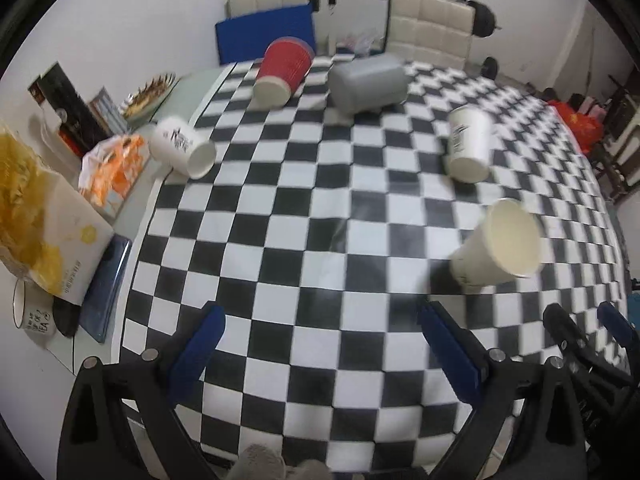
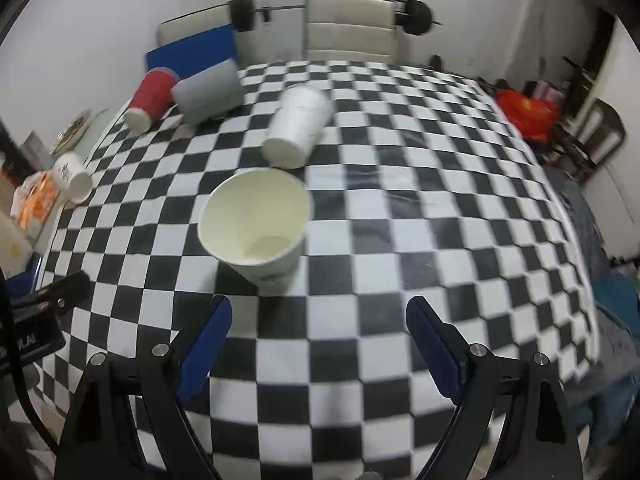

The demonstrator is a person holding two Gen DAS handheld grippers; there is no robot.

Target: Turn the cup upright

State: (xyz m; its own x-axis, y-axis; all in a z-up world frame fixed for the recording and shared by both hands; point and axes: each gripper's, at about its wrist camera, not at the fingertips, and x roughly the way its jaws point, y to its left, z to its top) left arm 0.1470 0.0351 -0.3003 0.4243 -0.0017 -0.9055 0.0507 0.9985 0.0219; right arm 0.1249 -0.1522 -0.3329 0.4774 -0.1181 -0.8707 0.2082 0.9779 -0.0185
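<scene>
A cream paper cup (image 2: 256, 228) stands on the checkered tablecloth (image 2: 400, 240), mouth up and leaning a little; it also shows in the left wrist view (image 1: 500, 244). My right gripper (image 2: 318, 320) is open and empty just behind it, not touching. My left gripper (image 1: 320, 328) is open and empty over the cloth, left of that cup. The right gripper's fingers (image 1: 568, 328) show at the lower right of the left wrist view. Other cups lie on their sides: white paper (image 2: 298, 124), red (image 2: 150, 98), grey (image 2: 208, 90), printed white (image 2: 74, 176).
Left of the cloth lie snack bags (image 1: 114, 168), a box (image 1: 48, 240), a blue book (image 1: 106, 284), a mug (image 1: 32, 312) and a plate (image 1: 150, 92). Two chairs (image 1: 428, 28) and a barbell stand behind the table. The table edge drops off at right.
</scene>
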